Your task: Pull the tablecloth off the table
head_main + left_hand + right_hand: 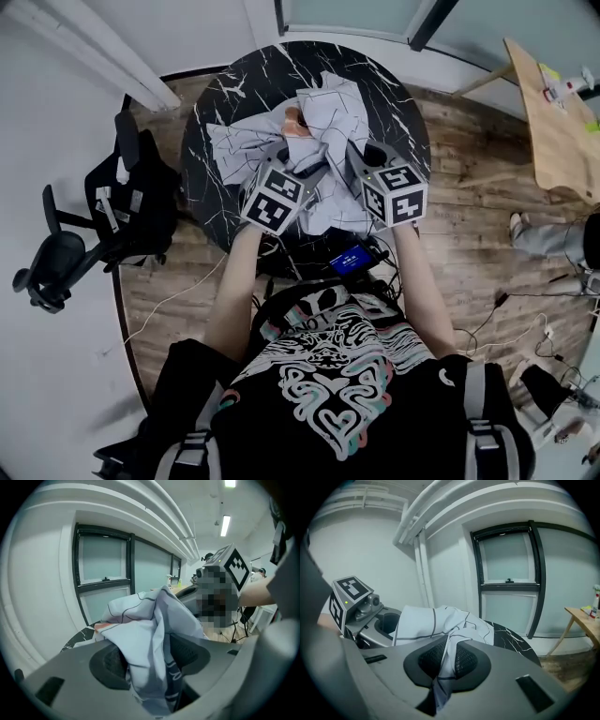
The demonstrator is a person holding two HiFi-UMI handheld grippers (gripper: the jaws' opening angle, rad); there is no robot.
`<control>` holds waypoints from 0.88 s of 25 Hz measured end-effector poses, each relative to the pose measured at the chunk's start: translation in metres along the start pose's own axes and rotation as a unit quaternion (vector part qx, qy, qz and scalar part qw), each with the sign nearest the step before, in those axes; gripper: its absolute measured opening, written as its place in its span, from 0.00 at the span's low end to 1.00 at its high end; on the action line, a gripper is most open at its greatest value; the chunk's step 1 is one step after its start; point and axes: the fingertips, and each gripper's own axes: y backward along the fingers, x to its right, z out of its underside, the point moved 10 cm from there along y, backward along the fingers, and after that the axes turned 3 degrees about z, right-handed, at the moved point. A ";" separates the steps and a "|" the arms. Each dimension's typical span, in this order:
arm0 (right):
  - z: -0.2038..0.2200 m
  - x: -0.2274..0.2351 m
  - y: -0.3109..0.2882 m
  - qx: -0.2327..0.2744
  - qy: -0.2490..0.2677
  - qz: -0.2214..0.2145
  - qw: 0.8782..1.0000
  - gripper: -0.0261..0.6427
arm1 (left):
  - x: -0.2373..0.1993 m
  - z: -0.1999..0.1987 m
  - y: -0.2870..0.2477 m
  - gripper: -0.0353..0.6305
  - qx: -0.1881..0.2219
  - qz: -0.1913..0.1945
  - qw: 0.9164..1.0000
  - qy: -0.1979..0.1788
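Head view: tablecloth (323,122) lying bunched mid-table (217,98), dark rim showing bare around it, wood floor (469,187) lying open beyond.
Left gripper view: left gripper (150,660) jaws standing apart, tablecloth fold hanging loose between.
Right gripper view: right gripper (447,660) clamping tablecloth fold tight.

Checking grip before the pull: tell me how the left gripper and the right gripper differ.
The left gripper has its fingers apart; the right gripper has its fingers pinched shut. The left gripper has a thick wad of tablecloth loose between them; the right gripper clamps a thin fold. Both have the same crumpled tablecloth, on the black marble table.
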 end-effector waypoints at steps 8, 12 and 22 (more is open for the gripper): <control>0.001 -0.009 0.014 -0.009 0.017 0.015 1.000 0.05 | 0.002 0.007 0.029 0.51 -0.050 -0.002 0.997 -0.063; 0.003 -0.016 0.020 -0.007 0.018 0.014 1.000 0.05 | 0.002 0.013 0.048 0.51 -0.059 -0.011 0.996 -0.067; 0.002 -0.032 0.037 0.029 -0.029 0.012 0.999 0.04 | 0.008 0.008 0.062 0.44 0.045 0.003 0.999 0.008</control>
